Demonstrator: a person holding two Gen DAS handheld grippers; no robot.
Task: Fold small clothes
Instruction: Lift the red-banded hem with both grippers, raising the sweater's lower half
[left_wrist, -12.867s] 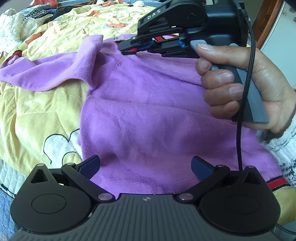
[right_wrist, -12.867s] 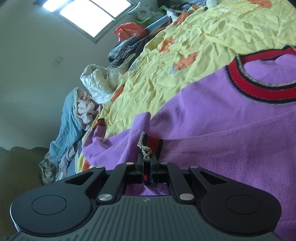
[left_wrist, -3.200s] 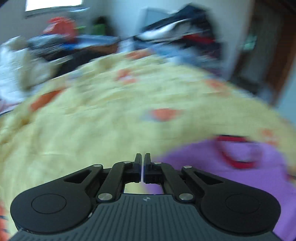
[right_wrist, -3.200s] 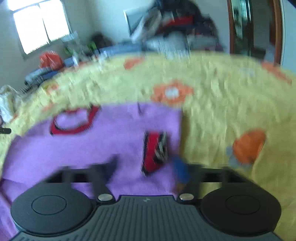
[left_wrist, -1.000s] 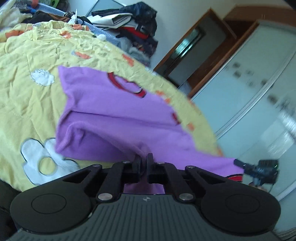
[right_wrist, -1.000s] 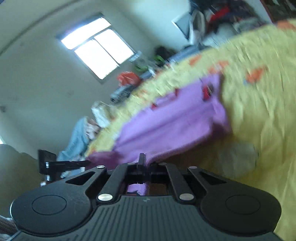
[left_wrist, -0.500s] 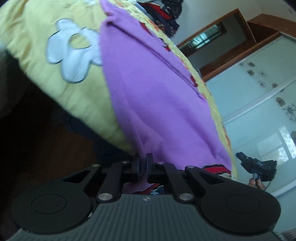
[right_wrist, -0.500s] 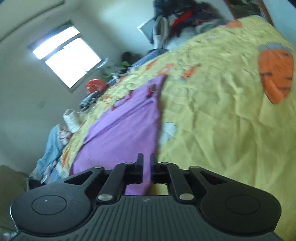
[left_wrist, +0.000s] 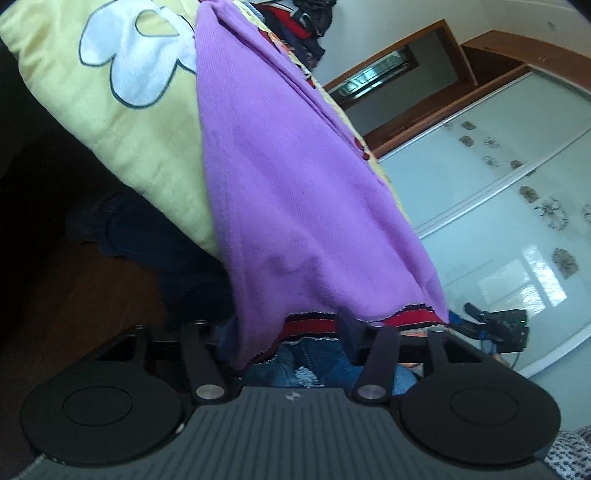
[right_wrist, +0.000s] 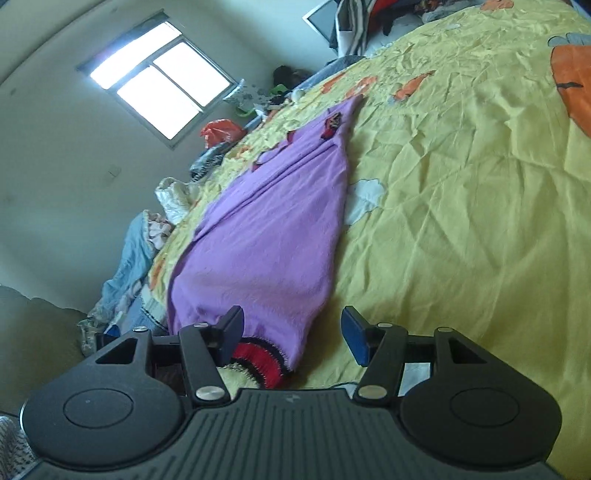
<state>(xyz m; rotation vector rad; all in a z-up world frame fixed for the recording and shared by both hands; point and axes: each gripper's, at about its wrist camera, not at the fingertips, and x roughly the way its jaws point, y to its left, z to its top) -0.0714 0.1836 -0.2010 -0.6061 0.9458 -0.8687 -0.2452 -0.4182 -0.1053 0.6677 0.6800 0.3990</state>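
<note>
Both claws have just been opening and now stand apart, gripping nothing. Left gripper (left_wrist: 288, 332): purple sweater (left_wrist: 295, 192) hem hangs loose between the fingers at lower centre, draped off the yellow quilt (left_wrist: 140, 122) edge. Right gripper (right_wrist: 293, 332): hem at lower left, open quilt right of it.

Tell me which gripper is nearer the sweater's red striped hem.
Too close to call. The left gripper is open with the purple sweater's red striped hem hanging between its fingers. The right gripper is open too, the hem just inside its left finger.
</note>
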